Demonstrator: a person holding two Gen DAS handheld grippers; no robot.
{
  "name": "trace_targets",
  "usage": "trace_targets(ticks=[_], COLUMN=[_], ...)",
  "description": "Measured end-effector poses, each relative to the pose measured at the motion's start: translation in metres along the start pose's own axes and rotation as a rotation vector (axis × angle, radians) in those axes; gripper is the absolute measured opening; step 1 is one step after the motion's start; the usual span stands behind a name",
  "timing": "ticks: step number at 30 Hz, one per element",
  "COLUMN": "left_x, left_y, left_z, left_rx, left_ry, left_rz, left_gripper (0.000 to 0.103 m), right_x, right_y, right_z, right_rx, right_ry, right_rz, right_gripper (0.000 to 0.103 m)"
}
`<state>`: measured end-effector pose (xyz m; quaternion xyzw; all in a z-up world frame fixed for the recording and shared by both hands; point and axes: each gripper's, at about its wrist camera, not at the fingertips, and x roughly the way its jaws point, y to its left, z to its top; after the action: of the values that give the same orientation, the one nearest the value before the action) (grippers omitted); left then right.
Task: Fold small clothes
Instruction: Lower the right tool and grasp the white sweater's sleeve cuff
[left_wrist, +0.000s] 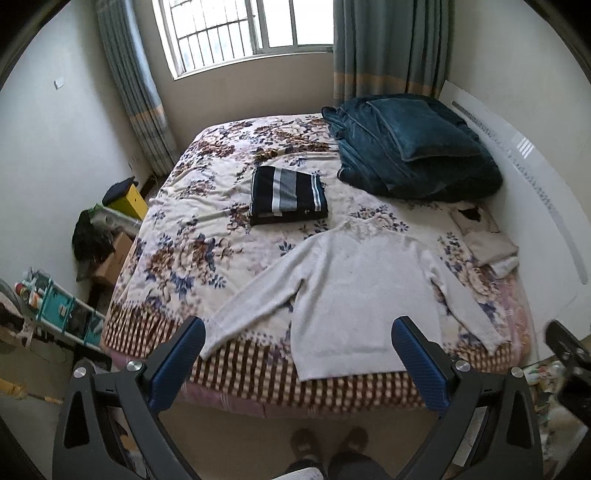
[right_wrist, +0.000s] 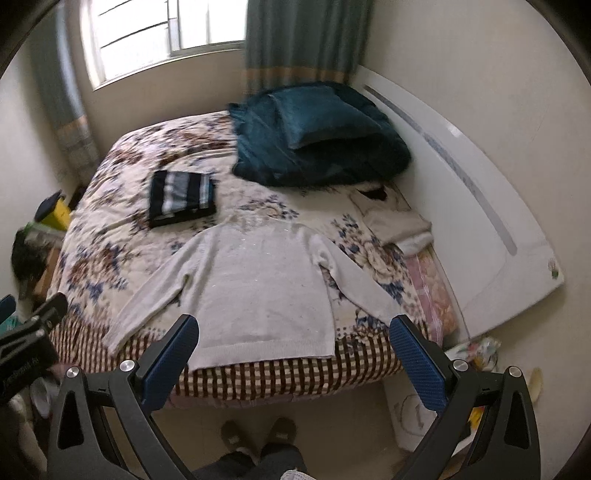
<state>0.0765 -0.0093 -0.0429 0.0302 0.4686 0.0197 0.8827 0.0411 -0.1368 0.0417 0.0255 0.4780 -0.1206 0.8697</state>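
A white long-sleeved sweater (left_wrist: 354, 291) lies spread flat, sleeves out, on the near part of the floral bed cover (left_wrist: 177, 236); its hem reaches the bed's front edge. It also shows in the right wrist view (right_wrist: 258, 288). My left gripper (left_wrist: 299, 332) is open and empty, held above the floor in front of the hem. My right gripper (right_wrist: 295, 328) is open and empty, also in front of the hem. A folded navy striped garment (left_wrist: 288, 195) lies farther back on the bed, also seen in the right wrist view (right_wrist: 183, 197).
A teal blanket with a pillow (left_wrist: 413, 144) is heaped at the back right by the white headboard (left_wrist: 546, 199). Beige folded clothes (left_wrist: 487, 236) lie at the right edge. Boxes and a shelf (left_wrist: 59, 306) stand on the floor at left. The person's feet (left_wrist: 325, 443) are below.
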Motion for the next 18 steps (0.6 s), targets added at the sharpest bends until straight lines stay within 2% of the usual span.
trace_targets(ticks=[5, 7, 14, 18], left_x=[0.067, 0.101, 0.203, 0.273], left_y=[-0.029, -0.048, -0.112, -0.158], left_z=[0.009, 0.013, 0.024, 0.024], left_rx=[0.058, 0.076, 0.093, 0.118], left_ry=[0.034, 0.072, 0.187, 0.234], left_rz=[-0.003, -0.002, 0.014, 0.064], left_gripper=[0.103, 0.103, 0.103, 0.103], right_x=[0.087, 0.126, 0.289, 0.388], right_y=[-0.036, -0.059, -0.172, -0.243], right_z=[0.0, 0.0, -0.013, -0.034], right_rx=[0.149, 0.212, 0.454, 0.586], right_ry=[0.075, 0.111, 0.273, 0.364], right_rz=[-0.095, -0.13, -0.183, -0.193], right_gripper=[0.103, 0.103, 0.103, 0.103])
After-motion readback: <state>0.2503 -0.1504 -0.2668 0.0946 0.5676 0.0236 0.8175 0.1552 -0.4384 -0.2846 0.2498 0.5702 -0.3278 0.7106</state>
